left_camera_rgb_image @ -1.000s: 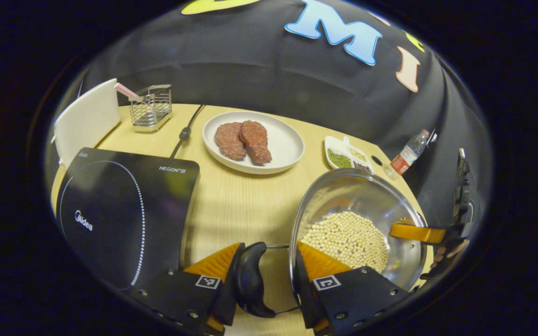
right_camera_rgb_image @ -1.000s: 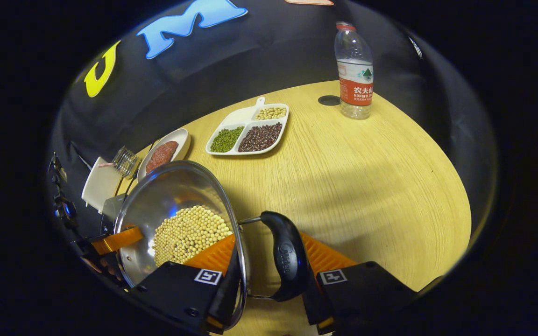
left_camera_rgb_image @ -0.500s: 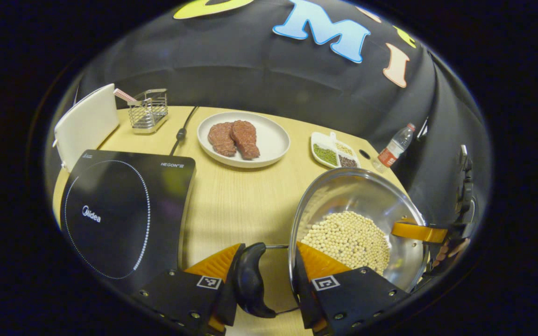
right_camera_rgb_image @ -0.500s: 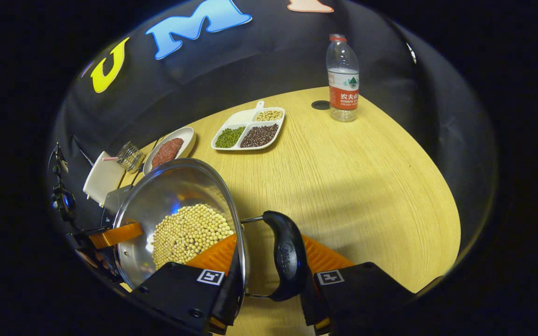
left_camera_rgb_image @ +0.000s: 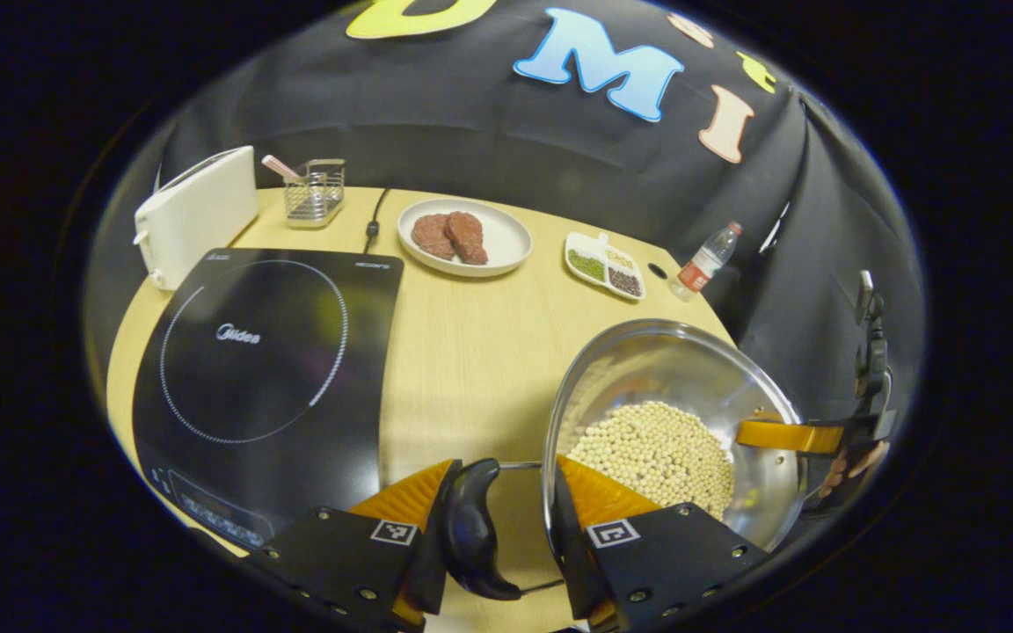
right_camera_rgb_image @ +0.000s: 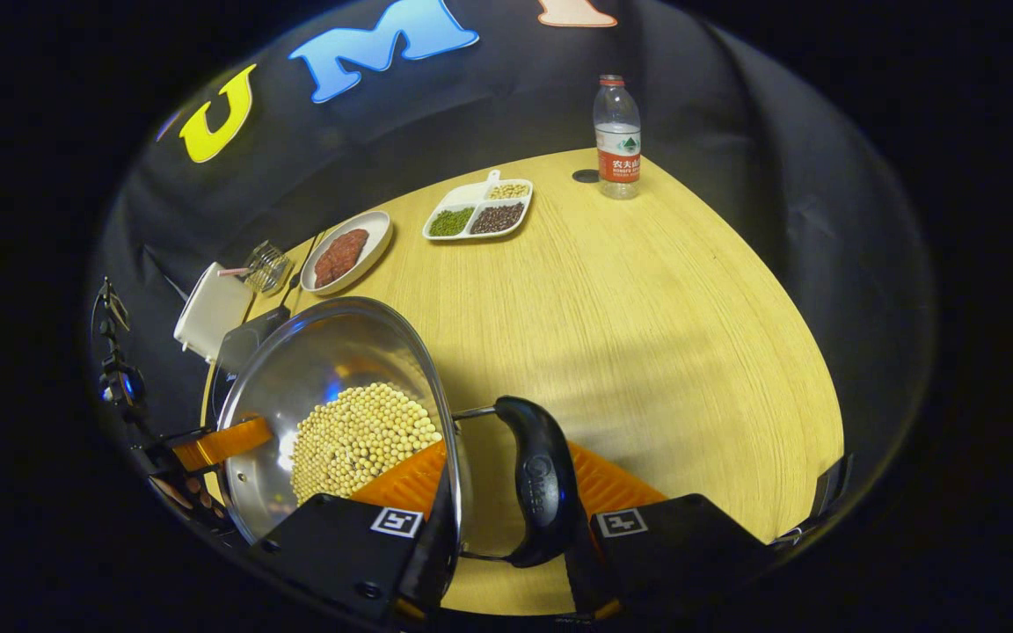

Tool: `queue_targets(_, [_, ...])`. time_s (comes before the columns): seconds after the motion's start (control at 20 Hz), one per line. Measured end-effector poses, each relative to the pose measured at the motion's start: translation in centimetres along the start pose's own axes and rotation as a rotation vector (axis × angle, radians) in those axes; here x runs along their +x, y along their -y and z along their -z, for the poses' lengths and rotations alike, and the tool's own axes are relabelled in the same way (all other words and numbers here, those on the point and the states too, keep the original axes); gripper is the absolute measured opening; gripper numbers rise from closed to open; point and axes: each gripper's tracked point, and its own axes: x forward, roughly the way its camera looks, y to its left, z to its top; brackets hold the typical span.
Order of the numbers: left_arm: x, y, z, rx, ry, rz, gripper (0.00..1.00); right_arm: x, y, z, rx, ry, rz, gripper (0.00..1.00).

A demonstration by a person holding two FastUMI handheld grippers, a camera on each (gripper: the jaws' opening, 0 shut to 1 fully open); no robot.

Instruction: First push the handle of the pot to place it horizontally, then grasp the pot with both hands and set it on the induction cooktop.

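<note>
Shiny steel pot (left_camera_rgb_image: pixel 691 369) of cream beans (left_camera_rgb_image: pixel 656 448); black cooktop (left_camera_rgb_image: pixel 269 352), white dotted ring

In the left gripper view, the cooktop (left_camera_rgb_image: pixel 265 369) lies on the table (left_camera_rgb_image: pixel 471 352) to the left, the pot (left_camera_rgb_image: pixel 674 422) to the right, beans (left_camera_rgb_image: pixel 660 453) in it. Behind the cooktop stand a toaster (left_camera_rgb_image: pixel 194 215) and a wire rack (left_camera_rgb_image: pixel 315 192). Rightward along the far edge come a plate (left_camera_rgb_image: pixel 464 237) with meat (left_camera_rgb_image: pixel 449 236) on it, a divided tray (left_camera_rgb_image: pixel 605 265), then a bottle (left_camera_rgb_image: pixel 704 262). In the right gripper view, the pot (right_camera_rgb_image: pixel 331 396) sits left, with bare table (right_camera_rgb_image: pixel 647 352) to its right.
</note>
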Motion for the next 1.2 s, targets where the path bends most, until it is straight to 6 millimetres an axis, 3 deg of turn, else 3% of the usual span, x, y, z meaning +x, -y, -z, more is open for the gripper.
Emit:
queue_targets(0.05, [-0.9, -0.6, 0.1, -0.007, 0.003, -0.003, 0.58, -0.4, -0.7, 0.3, -0.005, -0.003, -0.005, 0.55])
queue_targets(0.35, [-6.0, -5.3, -1.2, -0.021, 0.061, -0.015, 0.54, -2.4, -6.7, 0.7, -0.033, 0.037, -0.036, 0.55])
queue_targets(0.55, [-9.1, -9.7, -2.4, -0.024, 0.091, -0.028, 0.51, -2.9, -11.7, 0.9, -0.052, 0.053, -0.071, 0.55])
queue_targets(0.65, [-10.3, -12.3, -3.0, -0.03, 0.101, -0.037, 0.54, -2.7, -14.3, 1.0, -0.06, 0.058, -0.088, 0.54])
queue_targets(0.95, [-12.2, -20.0, -4.2, -0.056, 0.113, -0.064, 0.58, -0.6, -21.7, 1.2, -0.078, 0.05, -0.124, 0.57])
queue_targets(1.0, [-12.5, -21.2, -4.6, -0.056, 0.115, -0.068, 0.58, -0.3, -22.8, 1.2, -0.081, 0.049, -0.128, 0.53])
queue_targets(1.2, [-12.5, -25.6, -6.3, -0.067, 0.128, -0.08, 0.54, 1.4, -26.9, 0.2, -0.095, 0.055, -0.145, 0.53])
